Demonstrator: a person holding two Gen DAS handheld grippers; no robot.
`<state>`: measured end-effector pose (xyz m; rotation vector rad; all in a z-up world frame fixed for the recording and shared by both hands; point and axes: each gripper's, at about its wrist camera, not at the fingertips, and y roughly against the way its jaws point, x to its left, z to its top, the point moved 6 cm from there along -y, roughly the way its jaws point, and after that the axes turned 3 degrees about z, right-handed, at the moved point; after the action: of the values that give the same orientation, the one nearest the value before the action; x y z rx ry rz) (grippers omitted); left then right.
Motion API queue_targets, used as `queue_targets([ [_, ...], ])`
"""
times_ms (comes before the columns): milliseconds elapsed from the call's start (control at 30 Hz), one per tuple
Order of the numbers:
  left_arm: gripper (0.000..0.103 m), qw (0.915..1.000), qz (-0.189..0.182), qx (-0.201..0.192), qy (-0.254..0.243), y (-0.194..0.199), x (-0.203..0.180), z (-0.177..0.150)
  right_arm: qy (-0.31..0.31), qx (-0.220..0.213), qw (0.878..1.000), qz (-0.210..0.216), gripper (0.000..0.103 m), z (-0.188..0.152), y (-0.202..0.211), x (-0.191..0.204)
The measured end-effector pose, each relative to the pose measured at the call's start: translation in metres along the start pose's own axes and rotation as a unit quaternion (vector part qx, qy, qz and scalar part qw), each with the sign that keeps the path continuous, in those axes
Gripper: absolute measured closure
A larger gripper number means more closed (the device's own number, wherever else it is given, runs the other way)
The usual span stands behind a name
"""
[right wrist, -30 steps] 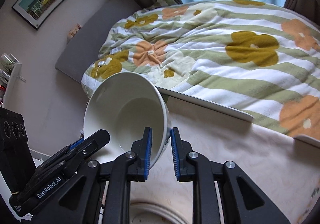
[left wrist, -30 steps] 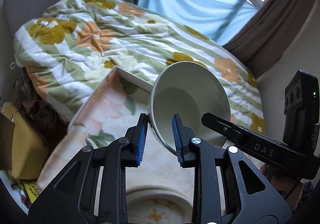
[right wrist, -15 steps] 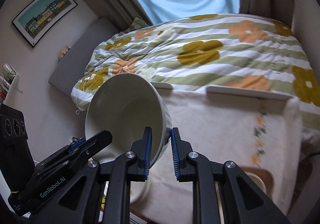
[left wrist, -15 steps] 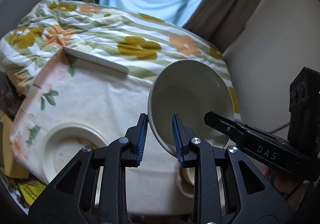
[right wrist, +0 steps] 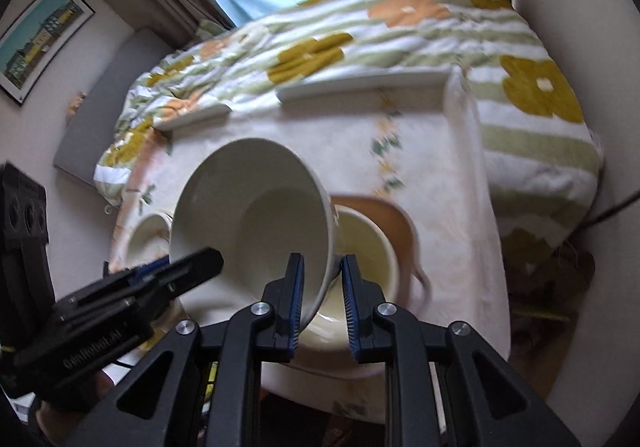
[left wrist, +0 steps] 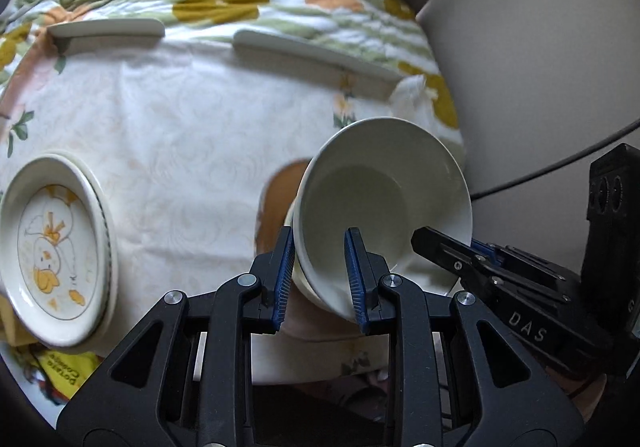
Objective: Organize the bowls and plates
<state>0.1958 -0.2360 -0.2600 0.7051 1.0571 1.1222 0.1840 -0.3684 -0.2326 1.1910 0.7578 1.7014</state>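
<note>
Both your left gripper (left wrist: 320,276) and right gripper (right wrist: 320,300) have their jaws pinching the rim of the white bowl (left wrist: 384,203), tilted at lower centre above a second bowl (right wrist: 366,251) on the counter (left wrist: 168,119).

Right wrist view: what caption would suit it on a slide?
Both grippers clamp a tilted white bowl by its rim above a cream bowl on the table.
</note>
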Motion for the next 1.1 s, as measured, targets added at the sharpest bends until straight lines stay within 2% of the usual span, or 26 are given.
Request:
queue_targets([
  [167,0.080,0.9993,0.020,0.030,-0.008,-0.019,-0.002,-0.006,0.001,0.018,1.000,-0.006,0.086,-0.014,-0.012,-0.016],
  [333,0.080,0.9985,0.035,0.041,-0.012,-0.030,-0.003,-0.004,0.017,0.027,0.999,-0.015,0.086,-0.017,-0.019,-0.020],
  [867,0.080,0.9905,0.114,0.037,-0.068,-0.047,-0.011,-0.009,0.043,0.036,0.998,-0.032,0.086,-0.022,-0.025,-0.023],
  [1100,0.080,0.9896,0.120,0.032,-0.073,-0.047,-0.012,-0.008,0.047,0.037,0.998,-0.032,0.086,-0.022,-0.025,-0.022],
])
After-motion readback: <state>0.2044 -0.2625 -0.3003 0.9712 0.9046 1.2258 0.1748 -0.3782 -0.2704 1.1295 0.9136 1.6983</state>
